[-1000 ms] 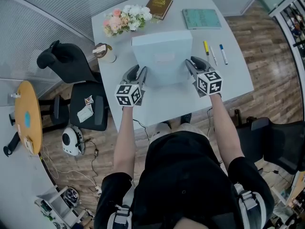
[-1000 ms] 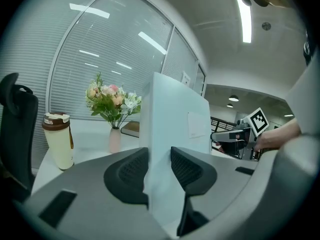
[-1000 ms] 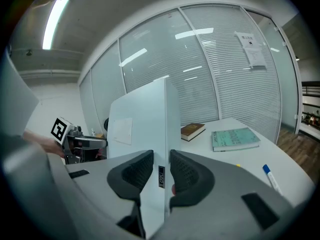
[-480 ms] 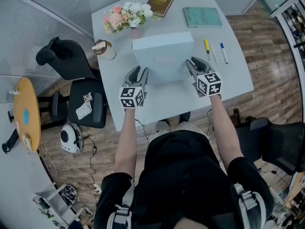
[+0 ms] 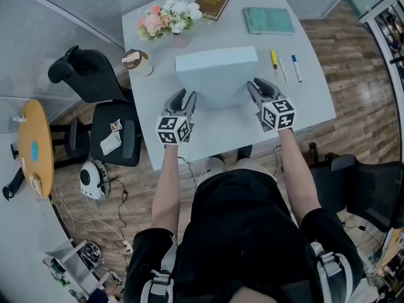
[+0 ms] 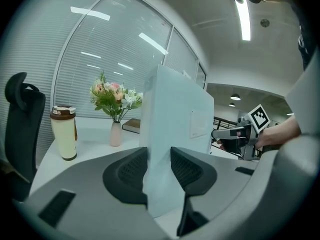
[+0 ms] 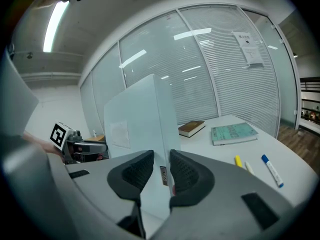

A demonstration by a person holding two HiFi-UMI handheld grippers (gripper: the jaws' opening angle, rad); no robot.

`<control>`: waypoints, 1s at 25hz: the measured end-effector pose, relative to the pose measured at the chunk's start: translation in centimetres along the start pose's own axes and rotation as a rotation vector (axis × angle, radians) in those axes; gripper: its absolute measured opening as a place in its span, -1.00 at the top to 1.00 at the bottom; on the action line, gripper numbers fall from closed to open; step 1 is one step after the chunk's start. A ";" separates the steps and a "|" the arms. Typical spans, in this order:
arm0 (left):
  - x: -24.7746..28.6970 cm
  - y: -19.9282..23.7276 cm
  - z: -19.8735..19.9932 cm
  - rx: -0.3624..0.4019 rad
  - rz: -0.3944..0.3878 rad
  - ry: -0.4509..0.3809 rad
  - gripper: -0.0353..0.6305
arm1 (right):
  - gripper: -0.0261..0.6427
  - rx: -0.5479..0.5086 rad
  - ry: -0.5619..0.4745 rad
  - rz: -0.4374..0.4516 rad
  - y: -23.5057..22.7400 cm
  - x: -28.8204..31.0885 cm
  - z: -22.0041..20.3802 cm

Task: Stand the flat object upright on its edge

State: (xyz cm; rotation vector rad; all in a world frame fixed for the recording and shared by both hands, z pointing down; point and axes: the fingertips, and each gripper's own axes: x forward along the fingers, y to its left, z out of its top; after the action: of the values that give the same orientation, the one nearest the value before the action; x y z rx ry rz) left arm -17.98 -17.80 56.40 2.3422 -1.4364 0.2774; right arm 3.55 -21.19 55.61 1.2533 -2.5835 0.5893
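The flat pale blue box [image 5: 218, 74] is held upright near the middle of the table [image 5: 315, 103], with its broad face turned to the near side. Its left edge is clamped between the jaws of the left tool [image 5: 184, 98], and its right edge is clamped by the right tool [image 5: 257, 86].

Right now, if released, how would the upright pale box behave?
Likely tippy: the pale box stands tall on a narrow edge. Probably stiff: its faces look flat where left tongs and right tongs pinch it.
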 end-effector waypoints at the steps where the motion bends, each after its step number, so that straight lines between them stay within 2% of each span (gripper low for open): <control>1: -0.1 -0.1 0.0 -0.001 0.000 0.001 0.44 | 0.56 0.002 0.001 0.002 0.1 -0.1 0.0; 9: -0.8 -0.9 -0.6 0.008 0.001 0.005 0.44 | 0.56 0.003 0.009 0.007 0.4 -1.2 -0.6; 17: -1.5 -1.3 -1.4 -0.029 0.003 -0.006 0.44 | 0.55 0.016 0.017 0.029 0.8 -1.9 -1.2; 25: -2.2 -1.8 -1.7 -0.026 0.000 -0.006 0.44 | 0.55 0.012 0.026 0.039 1.2 -2.7 -1.6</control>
State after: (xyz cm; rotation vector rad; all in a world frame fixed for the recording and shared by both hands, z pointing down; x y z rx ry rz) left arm -17.30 -14.54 56.80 2.3236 -1.4343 0.2508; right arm 4.29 -17.91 55.79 1.1928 -2.5926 0.6250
